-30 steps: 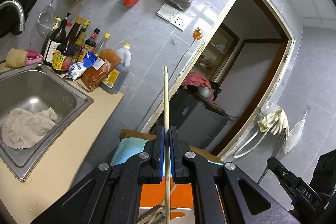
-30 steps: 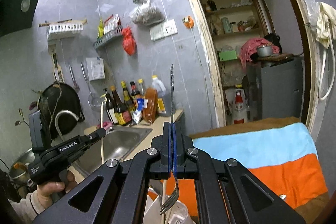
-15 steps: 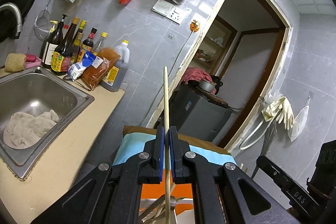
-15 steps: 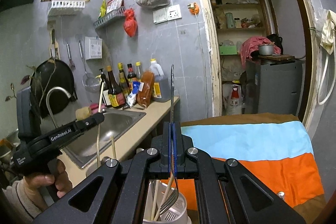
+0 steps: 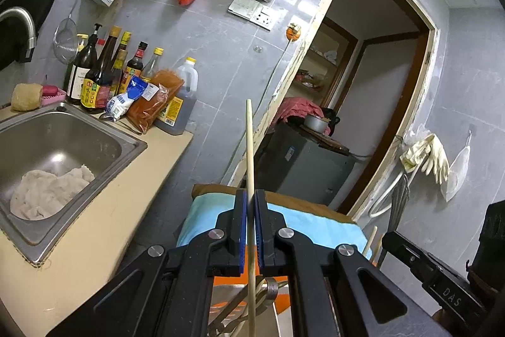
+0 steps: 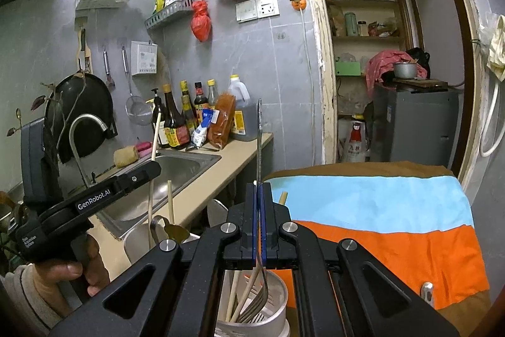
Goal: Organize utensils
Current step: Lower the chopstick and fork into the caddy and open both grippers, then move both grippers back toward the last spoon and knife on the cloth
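From the left wrist view, your left gripper (image 5: 249, 229) is clamped on a single wooden chopstick (image 5: 250, 153), a thin, smooth, pale round stick standing nearly upright, its lower end reaching down toward the metal utensils (image 5: 252, 299) below. It's slick and narrow, so it could pivot or slide between the blue pads if you tilt your wrist, and letting go too high might bounce it off those curved steel handles.

From the right wrist view, your right gripper (image 6: 259, 223) is closed on a flat steel fork (image 6: 259, 147), handle up, tines (image 6: 255, 305) already dipping into the white ribbed plastic holder (image 6: 277, 305) beside other chopsticks (image 6: 235, 289). The tines could snag those sticks or the rim, and the light holder, sitting on the soft striped cloth (image 6: 378, 210), looks likely to tip if you push sideways
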